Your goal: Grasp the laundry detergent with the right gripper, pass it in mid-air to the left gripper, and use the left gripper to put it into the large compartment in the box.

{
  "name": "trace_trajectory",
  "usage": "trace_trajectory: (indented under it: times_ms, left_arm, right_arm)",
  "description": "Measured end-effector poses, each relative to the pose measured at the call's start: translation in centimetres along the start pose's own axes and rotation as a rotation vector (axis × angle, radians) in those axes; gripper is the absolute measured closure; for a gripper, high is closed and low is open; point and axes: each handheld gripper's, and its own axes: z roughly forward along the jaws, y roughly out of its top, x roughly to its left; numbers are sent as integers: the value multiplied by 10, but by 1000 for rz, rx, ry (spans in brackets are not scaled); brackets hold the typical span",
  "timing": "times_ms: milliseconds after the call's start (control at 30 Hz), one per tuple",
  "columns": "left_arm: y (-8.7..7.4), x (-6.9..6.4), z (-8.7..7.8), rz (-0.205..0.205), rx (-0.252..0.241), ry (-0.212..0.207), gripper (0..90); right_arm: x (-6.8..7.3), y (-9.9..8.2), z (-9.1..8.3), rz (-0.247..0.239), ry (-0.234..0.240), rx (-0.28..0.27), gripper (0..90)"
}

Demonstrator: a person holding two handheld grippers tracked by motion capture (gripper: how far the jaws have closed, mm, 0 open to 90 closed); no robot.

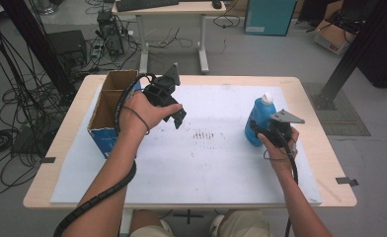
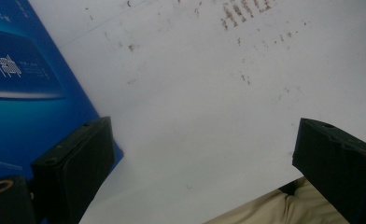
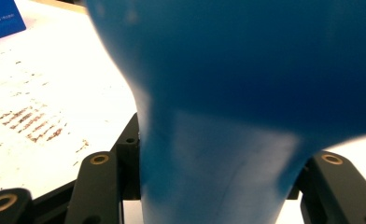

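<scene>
Blue bottle (image 1: 258,121) with a white cap stands upright near the right edge of the table (image 1: 310,106), on the white sheet (image 1: 196,163) that covers most of the tabletop. The right tongs (image 1: 259,132) come at it from the person's side and pinch its lower body; in the right gripper view the blue plastic (image 3: 228,140) sits squeezed between the two black jaws, pressed in as far as the bottle allows. The bottle looks to be resting on the sheet, or barely off it; the pictures do not settle which. At the left edge of the table sits an open cardboard box (image 1: 108,111) with blue printed sides and a divider that splits it into two compartments, both apparently empty. The left tongs (image 1: 177,117) hover above the sheet just to the right of that box, jaws spread wide with nothing between them; the left gripper view looks down on the bare, faintly stained sheet, with the box's blue wall (image 2: 27,93) beside one jaw. Judging from this, the step in hand is the grasp on the bottle, which seems secure. The likely next move is to lift it clear and carry it across the table toward the box, keeping it upright and the squeeze steady, since smooth rounded plastic could slip, and raising it high enough to clear the box's wall.
</scene>
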Motion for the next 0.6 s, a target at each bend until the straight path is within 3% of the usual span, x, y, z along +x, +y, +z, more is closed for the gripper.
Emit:
trace_trajectory:
  times_ms: [600]
  left_arm:
    - [0,-1,-2,5,-5,4,62]
  right_arm:
    - [0,0,0,-1,-1,1,439]
